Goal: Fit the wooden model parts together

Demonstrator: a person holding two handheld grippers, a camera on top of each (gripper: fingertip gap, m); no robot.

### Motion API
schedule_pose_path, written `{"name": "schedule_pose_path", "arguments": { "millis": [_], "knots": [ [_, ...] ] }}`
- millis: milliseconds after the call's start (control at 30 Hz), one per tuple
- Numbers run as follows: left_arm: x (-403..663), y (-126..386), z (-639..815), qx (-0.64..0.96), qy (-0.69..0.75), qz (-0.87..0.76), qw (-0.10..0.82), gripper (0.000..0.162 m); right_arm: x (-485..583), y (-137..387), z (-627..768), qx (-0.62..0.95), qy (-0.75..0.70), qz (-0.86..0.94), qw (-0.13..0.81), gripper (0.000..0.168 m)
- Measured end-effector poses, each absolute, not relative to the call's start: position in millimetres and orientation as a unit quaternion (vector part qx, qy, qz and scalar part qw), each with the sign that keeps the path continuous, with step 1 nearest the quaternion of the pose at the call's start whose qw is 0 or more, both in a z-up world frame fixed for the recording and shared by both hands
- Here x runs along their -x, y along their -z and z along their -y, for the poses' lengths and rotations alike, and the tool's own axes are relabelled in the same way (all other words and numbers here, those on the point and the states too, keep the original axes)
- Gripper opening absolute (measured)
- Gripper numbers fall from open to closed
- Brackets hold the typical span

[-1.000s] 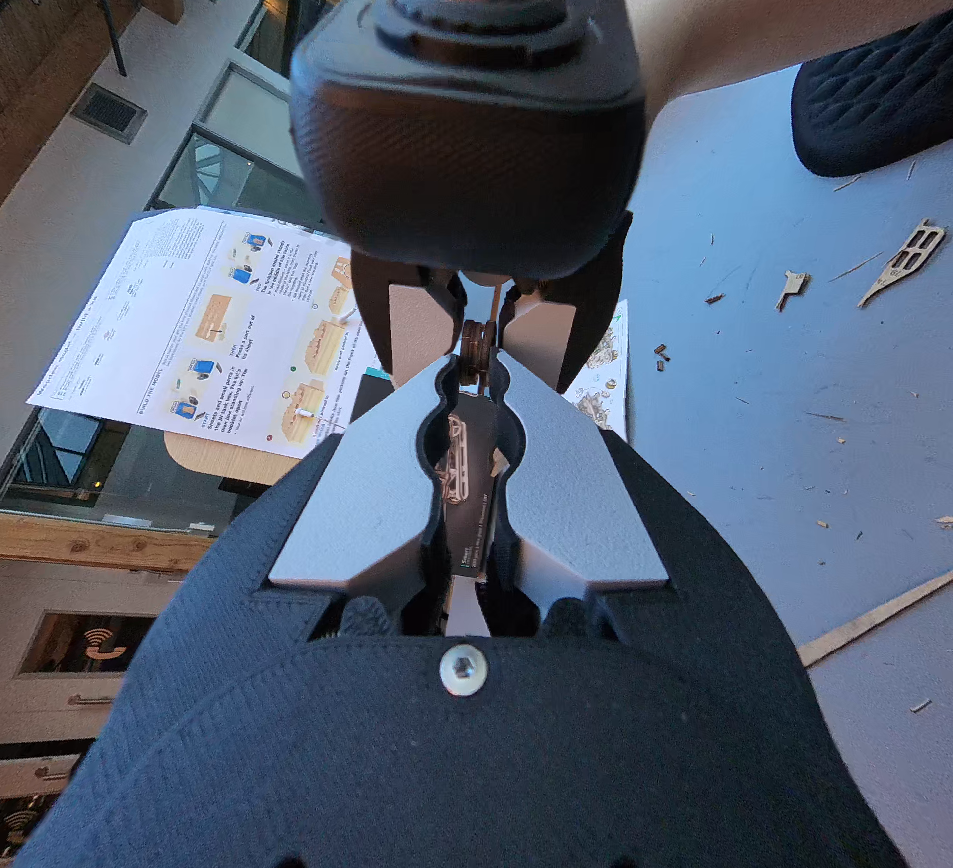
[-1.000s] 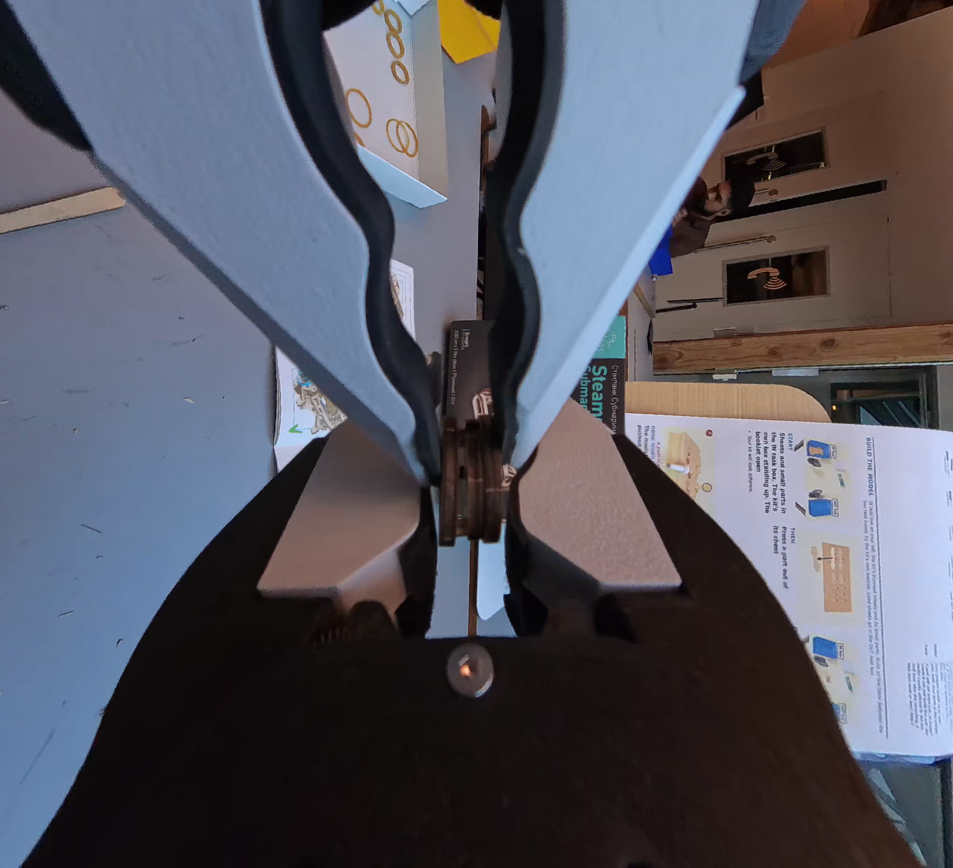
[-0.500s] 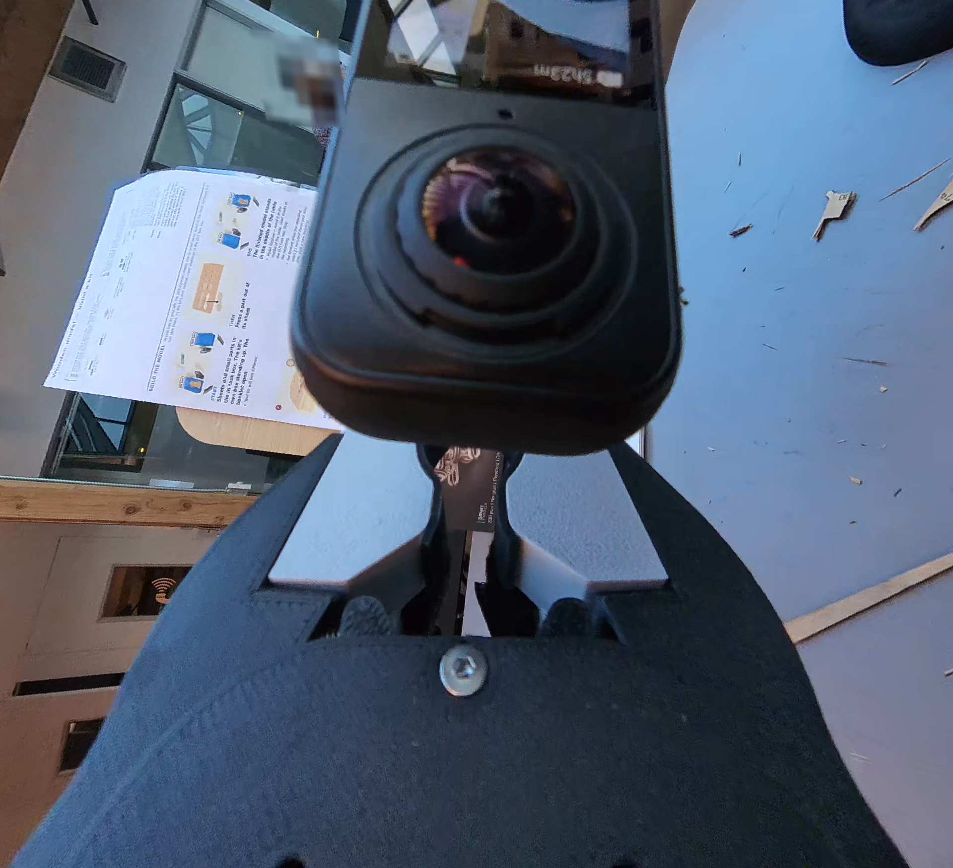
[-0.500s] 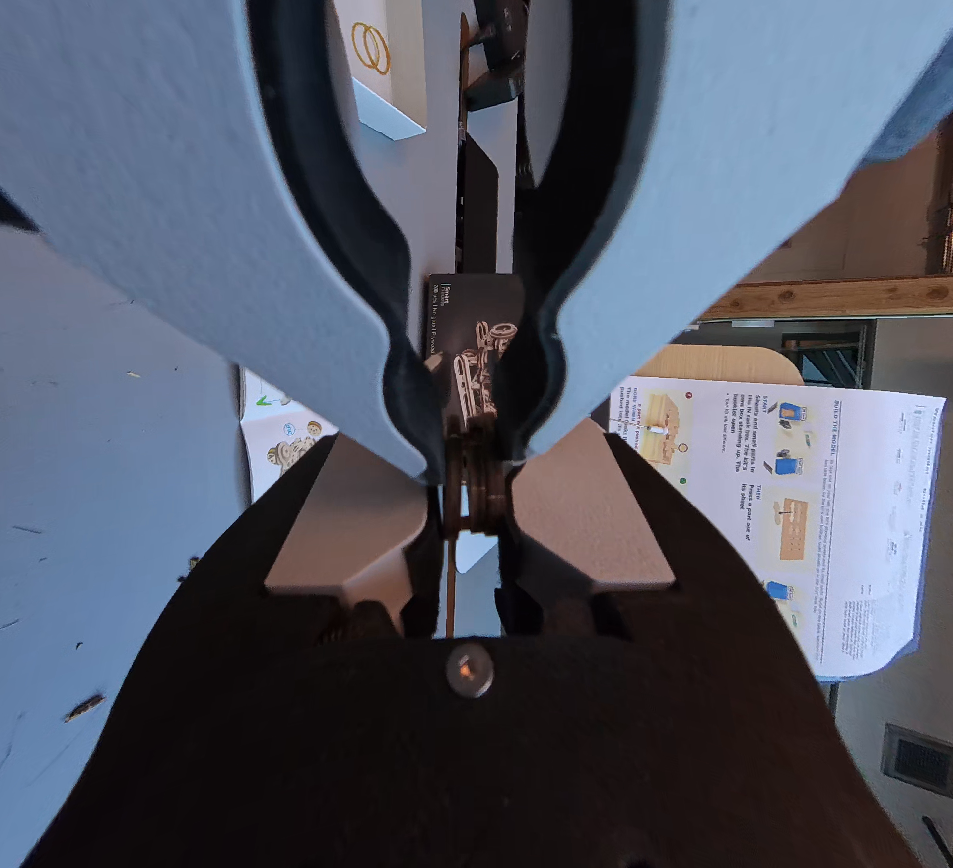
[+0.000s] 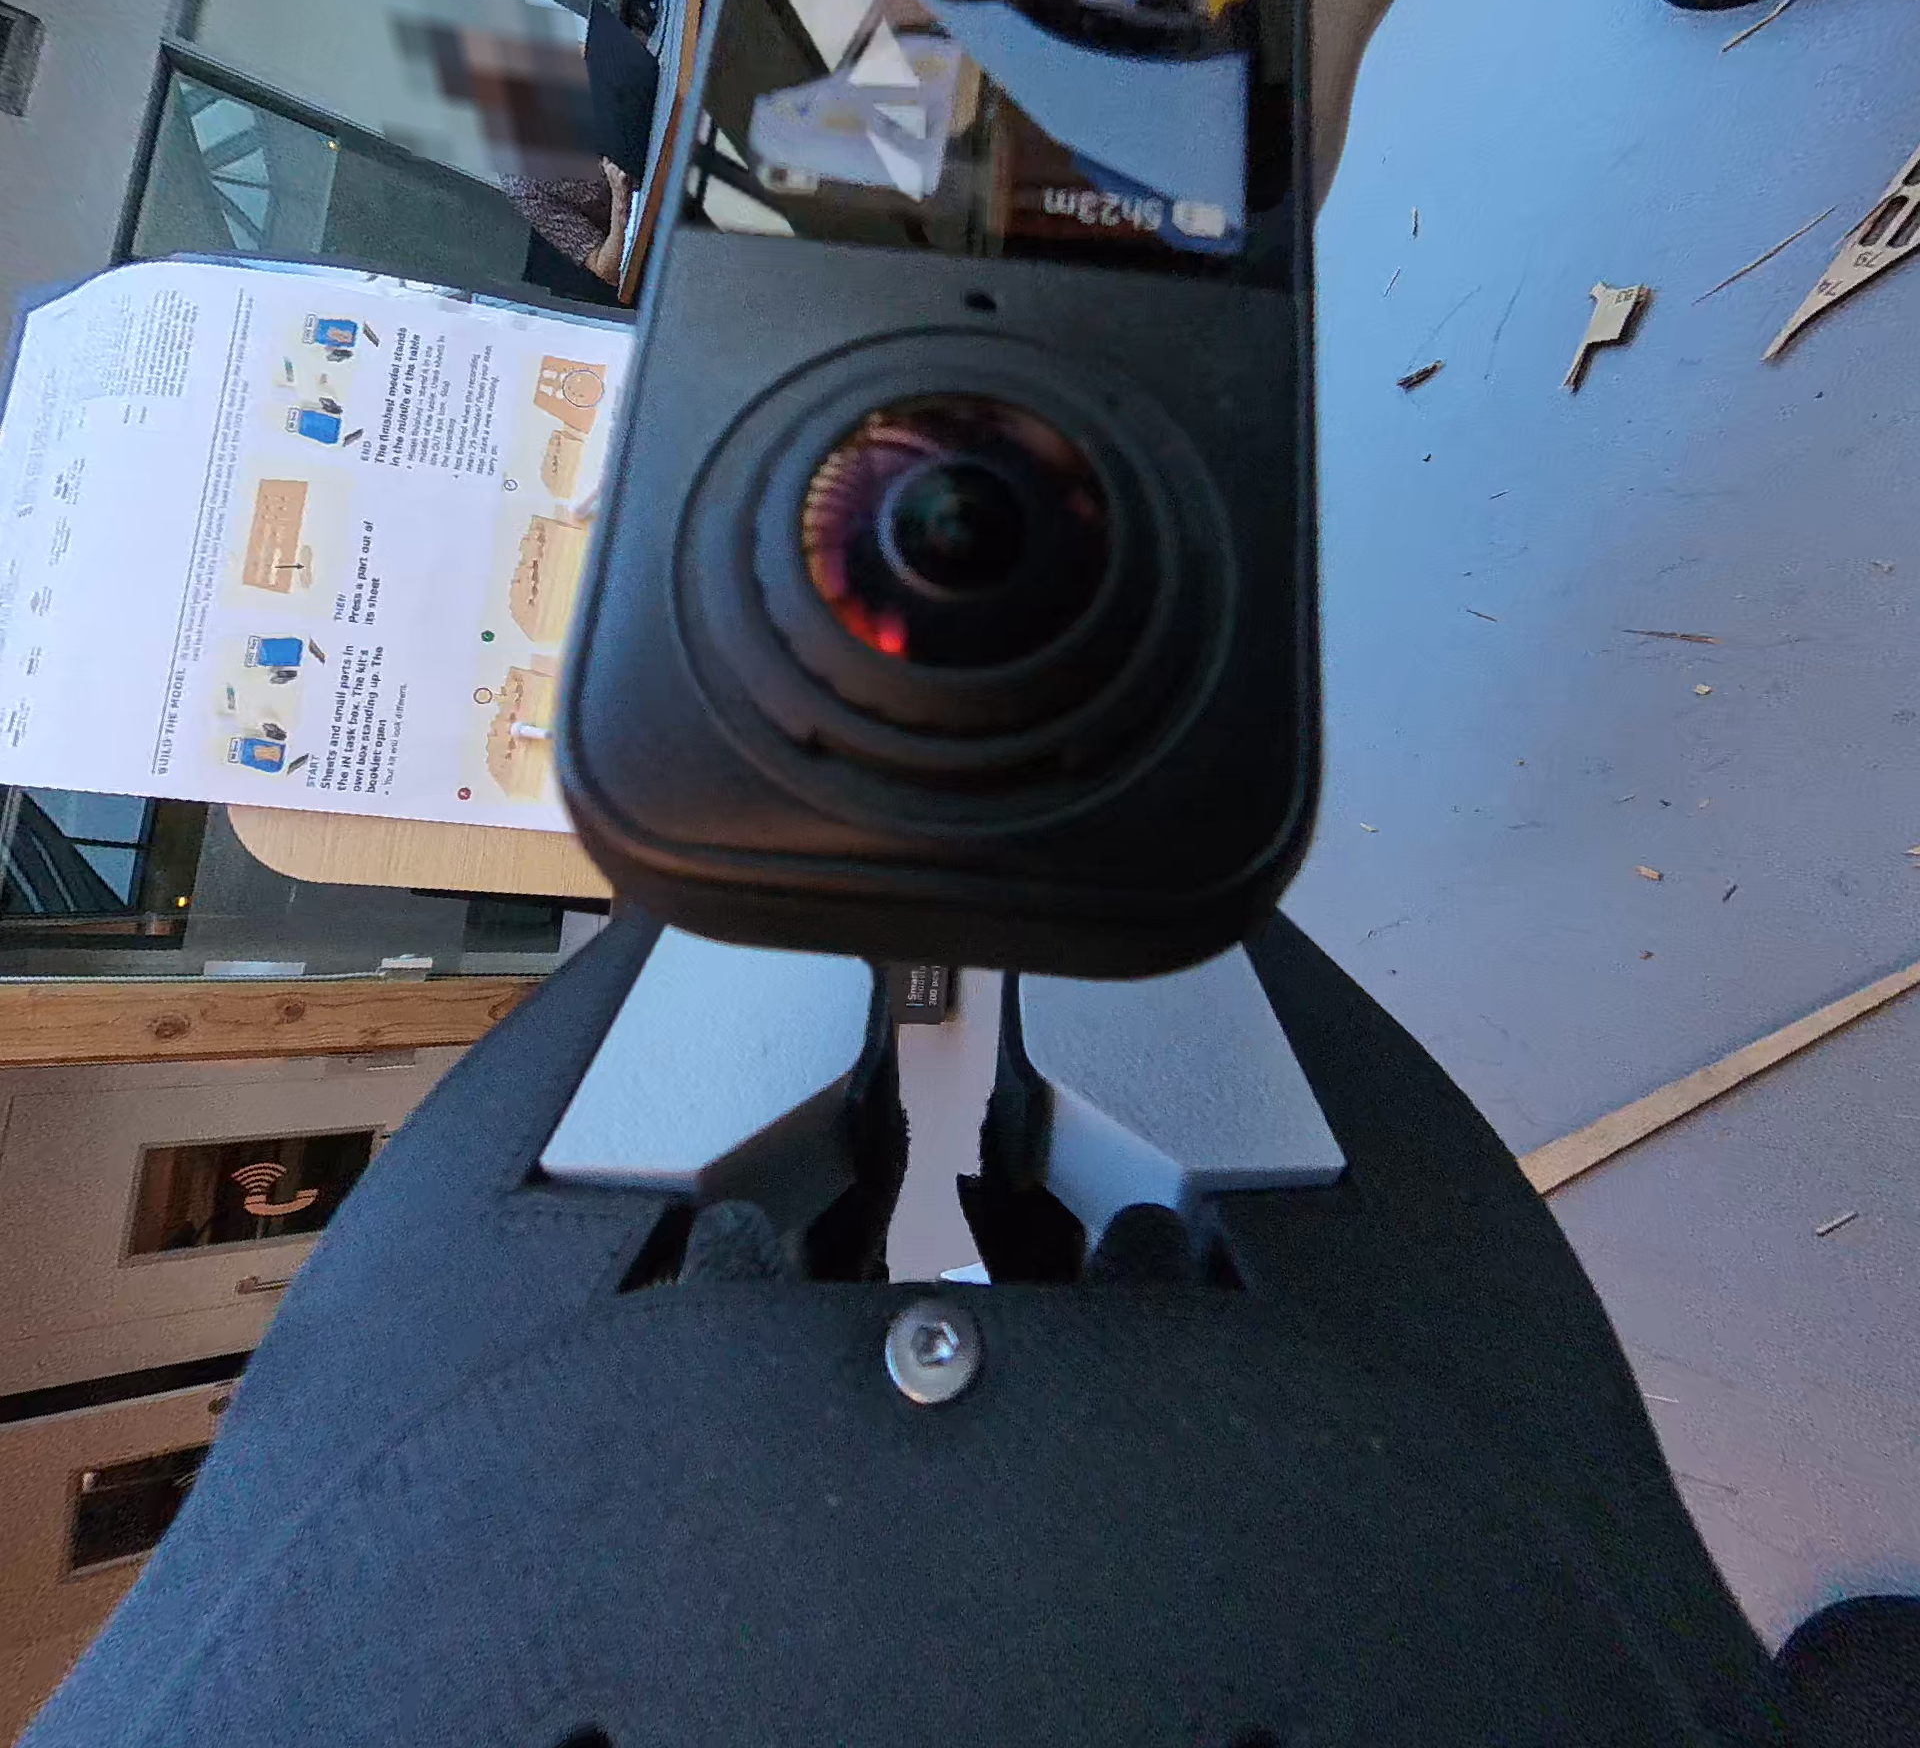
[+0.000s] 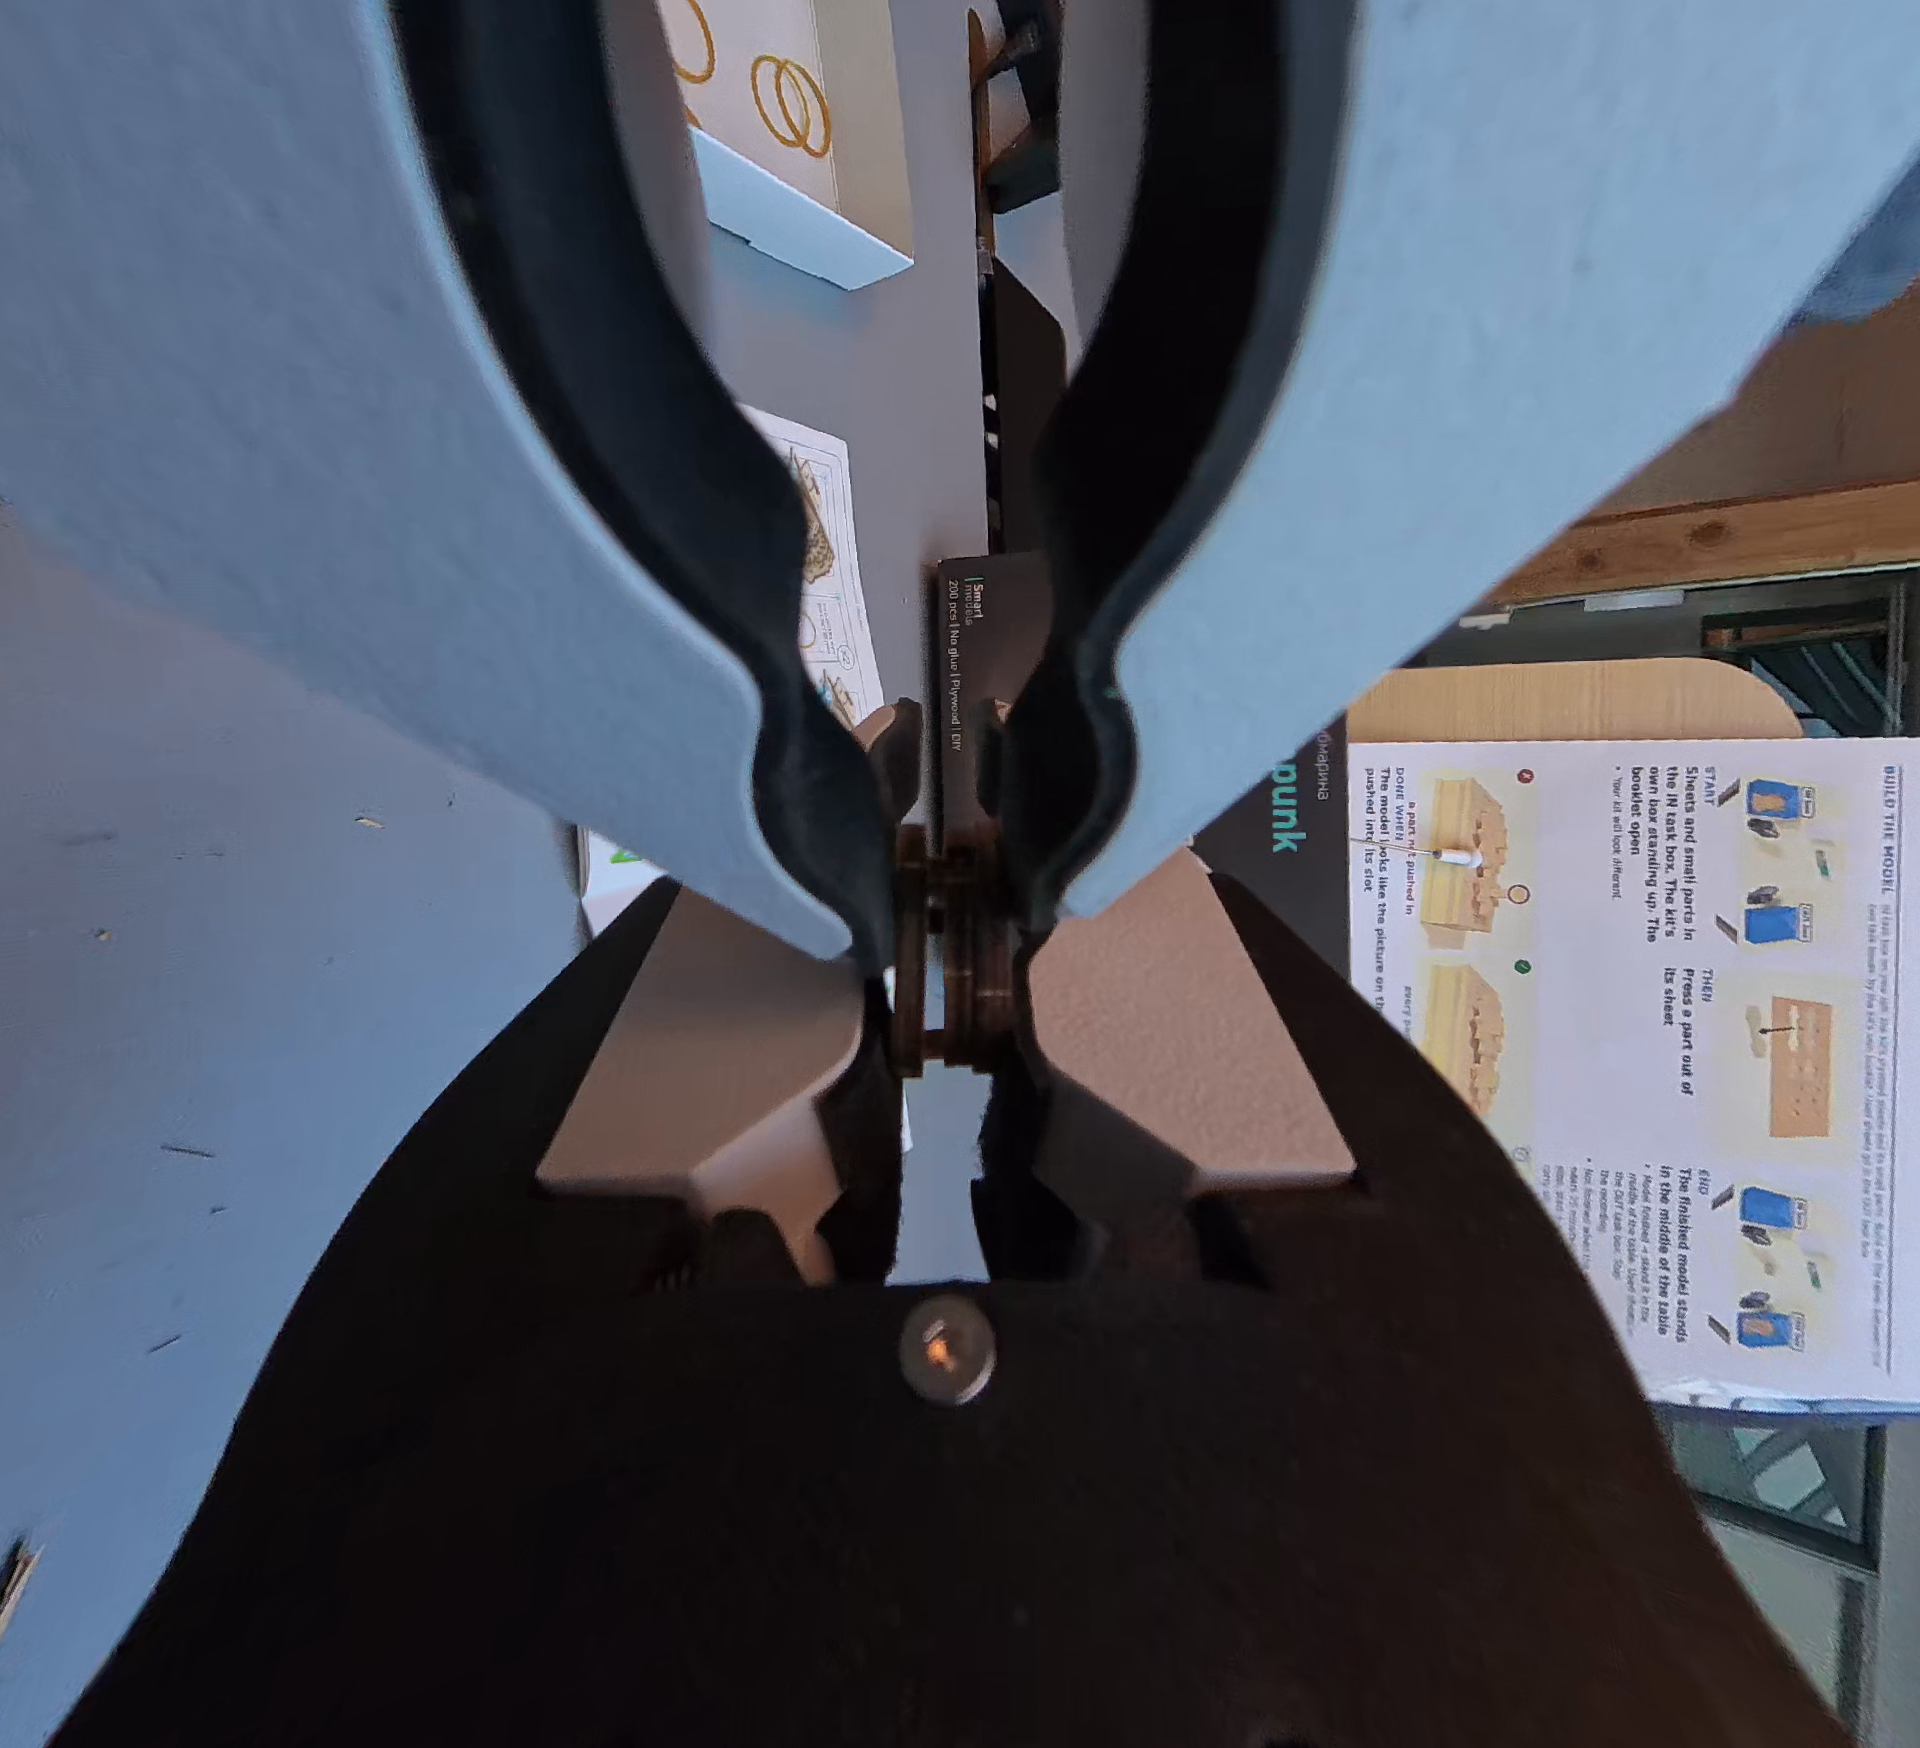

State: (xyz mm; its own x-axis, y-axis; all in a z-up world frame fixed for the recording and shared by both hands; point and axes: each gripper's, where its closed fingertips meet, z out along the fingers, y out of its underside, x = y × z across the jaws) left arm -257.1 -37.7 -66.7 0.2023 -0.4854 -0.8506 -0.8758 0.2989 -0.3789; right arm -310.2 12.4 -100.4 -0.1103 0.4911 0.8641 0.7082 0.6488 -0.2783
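Observation:
A small dark wooden part (image 6: 951,950), a stack of thin discs, sits edge-on between both grippers in the right wrist view. My right gripper (image 6: 948,1023) is shut on its near side. My left gripper (image 6: 940,909) reaches in from the top, its big grey fingers (image 6: 520,555) also shut on the part. In the left wrist view, the right gripper's black camera (image 5: 956,555) hides the part and my left fingertips. Only the left finger bases (image 5: 727,1044) show, with a narrow gap between them.
A printed instruction sheet (image 5: 260,535) hangs past the grey table's edge (image 6: 1662,1023). A dark kit box (image 6: 966,659), a booklet (image 6: 831,555) and a white box with gold rings (image 6: 748,36) lie beyond. Loose wooden pieces (image 5: 1610,327) and a wood strip (image 5: 1714,1075) lie on the table. The tips of one gripper are about 8 cm away from the tips of the other.
The two grippers have drawn closer, still pinching the part. The right gripper's camera now fills the left wrist view, and the left fingers loom larger in the right wrist view.

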Motion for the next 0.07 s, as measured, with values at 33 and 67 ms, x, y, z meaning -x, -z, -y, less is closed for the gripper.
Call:
{"name": "schedule_pose_path", "arguments": {
  "millis": [33,67],
  "knots": [
    [257.6,67.5,37.7,0.563,-0.182,-0.606,0.531,0.007,311.0,100.4,-12.2,0.398,0.107,0.741,0.53,0.01],
    [257.9,69.0,37.7,0.563,-0.183,-0.608,0.528,0.007,310.8,101.3,-12.9,0.393,0.117,0.745,0.527,0.011]
  ]
}}
